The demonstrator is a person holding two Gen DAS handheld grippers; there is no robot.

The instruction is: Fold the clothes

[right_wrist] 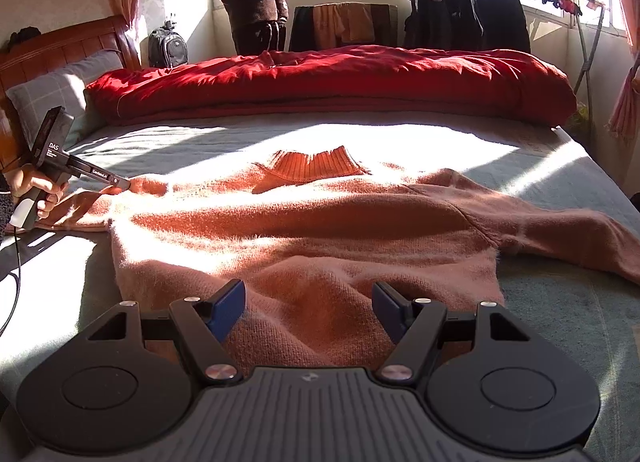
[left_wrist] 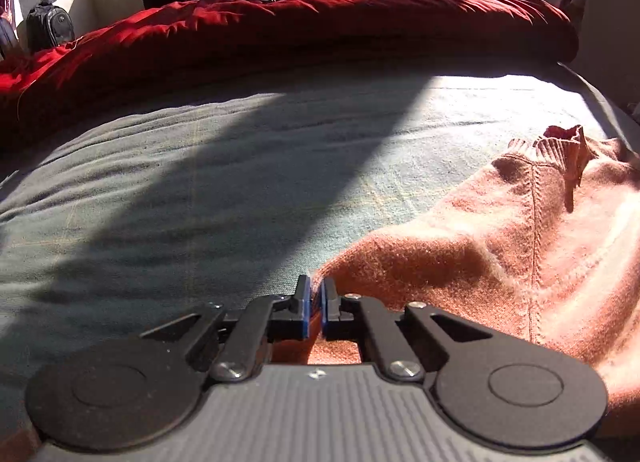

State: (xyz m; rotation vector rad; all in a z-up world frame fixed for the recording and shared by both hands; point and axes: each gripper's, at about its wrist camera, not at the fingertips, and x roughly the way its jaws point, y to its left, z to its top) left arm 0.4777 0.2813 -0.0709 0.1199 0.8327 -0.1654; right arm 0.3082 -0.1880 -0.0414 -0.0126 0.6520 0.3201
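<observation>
Left wrist view: the left tongs were pinched closed on a thin edge of the pink sweater, at the tip of a fold of knit that ran away to the right over the grey-green bed sheet. The ribbed collar stood up farther right. A red quilt lay heaped across the far side of the bed. The bite looked shallow, only a sliver of cloth between the blue pads, so a slow, low lift would probably suit better than a quick pull; soft fuzzy knit may slip. Right wrist view: the right tongs stood wide apart, holding nothing, poised over the sweater's lower hem, which lay front-up across the sheet with one sleeve trailing off to the right. At far left, the left tongs gripped the other shoulder or sleeve end, a hand on the handle. A person stood beyond the bed near a clothes rack. Judged: the fold had barely begun; the right tongs should take the hem corner on the same side, so both points carry over together.
</observation>
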